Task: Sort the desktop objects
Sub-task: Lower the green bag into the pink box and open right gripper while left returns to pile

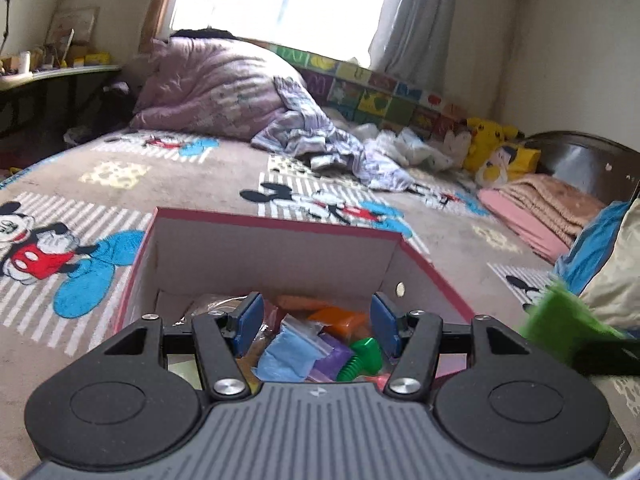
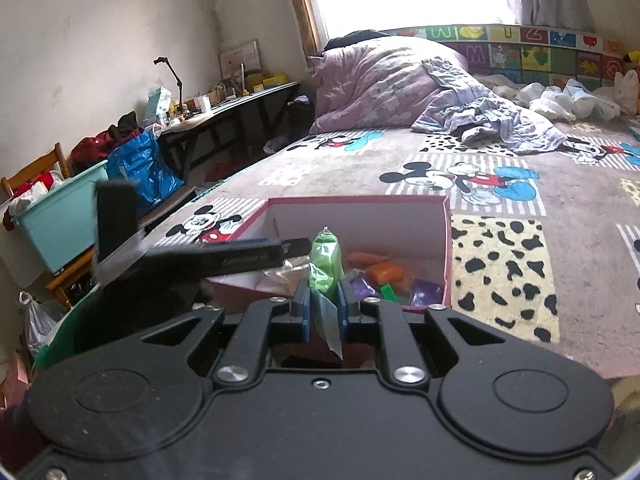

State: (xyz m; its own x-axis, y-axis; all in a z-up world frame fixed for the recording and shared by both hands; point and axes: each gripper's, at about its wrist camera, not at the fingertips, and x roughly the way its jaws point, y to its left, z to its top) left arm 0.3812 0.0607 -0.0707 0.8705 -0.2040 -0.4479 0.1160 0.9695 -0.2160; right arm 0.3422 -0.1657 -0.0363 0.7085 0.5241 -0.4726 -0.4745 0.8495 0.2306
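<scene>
Cardboard box (image 1: 276, 252) with a pink-red rim sits on the bed (image 1: 208, 184), on a cartoon-mouse blanket, and both tools hang over its near end. Left tool (image 1: 318, 322) tilts down toward the box interior, its 2 blue pads (image 1: 250, 320) standing apart with nothing between them; through the gap show a blue bagged packet (image 1: 288, 354), a green toy bolt (image 1: 360, 358), a purple packet (image 1: 334, 350) and an orange packet (image 1: 340, 316) lying in the box. At 3 o'clock in this view a blurred green shape enters the frame, too smeared to identify with certainty.

Right tool (image 2: 323, 306) also tilts down toward the box, its jaws together and clamped on a green bagged packet (image 2: 326, 264), which stands upright above the fingertips with the clear bag's tail hanging below them. The packet is held over the near edge of the box, above the contents rather than resting among them. From 9 o'clock in the right wrist view, the dark side of the left tool reaches across toward the box's near left corner.

Beyond the box, at 12 o'clock, a lilac duvet (image 2: 380, 80) is heaped under the window, and a counter (image 2: 240, 100) with clutter runs along the wall at 10 o'clock.
</scene>
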